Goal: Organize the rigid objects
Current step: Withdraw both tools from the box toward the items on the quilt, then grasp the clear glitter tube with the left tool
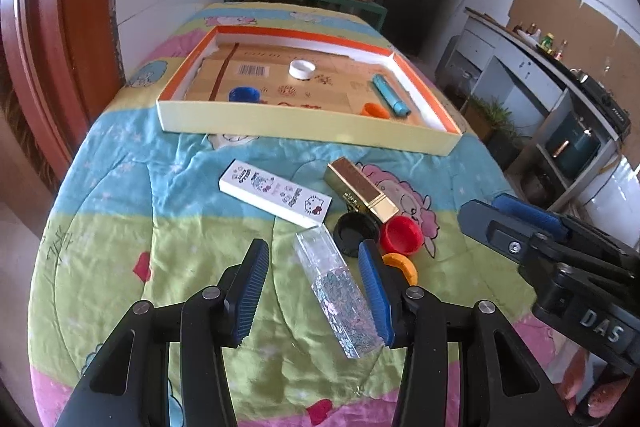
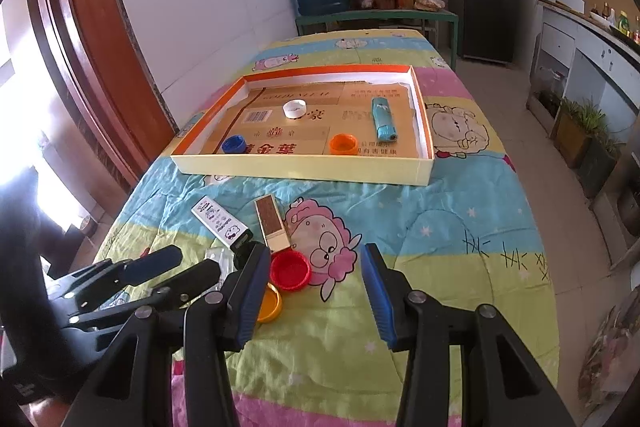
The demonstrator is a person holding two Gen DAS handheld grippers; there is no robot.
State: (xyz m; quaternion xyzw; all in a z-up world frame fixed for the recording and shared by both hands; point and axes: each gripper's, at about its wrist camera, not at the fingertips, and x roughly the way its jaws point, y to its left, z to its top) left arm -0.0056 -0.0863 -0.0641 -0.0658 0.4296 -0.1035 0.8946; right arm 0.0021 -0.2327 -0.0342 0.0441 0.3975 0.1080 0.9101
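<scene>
My left gripper (image 1: 316, 291) is spread wide with its blue pads on either side of the clear patterned box (image 1: 340, 297), which lies flat on the quilt (image 1: 160, 247) between them; one pad is close beside it, the other well off, so nothing is pinched yet. I hold it this way, I judge, to close across the box's narrow width rather than its length. The box is see-through plastic with a small flower print, hard-edged, probably slippery.

My right gripper (image 2: 312, 295) is also wide and holds nothing, hanging over bare quilt near the red cap (image 2: 291, 270) and yellow cap (image 2: 268, 303) (waiting its turn, I'd say).

Just beyond lie a black cap (image 1: 355, 233), a gold box (image 1: 360, 189) and a white cartoon-printed box (image 1: 276, 193), bunched near together; whether the black cap touches the gold box I cannot quite tell.

Farther out sits the shallow orange-rimmed tray (image 1: 304, 125), already holding a white cap (image 1: 302, 69), blue cap (image 1: 244, 94), orange cap (image 2: 343, 143) and a teal lighter (image 2: 382, 119), well apart.
</scene>
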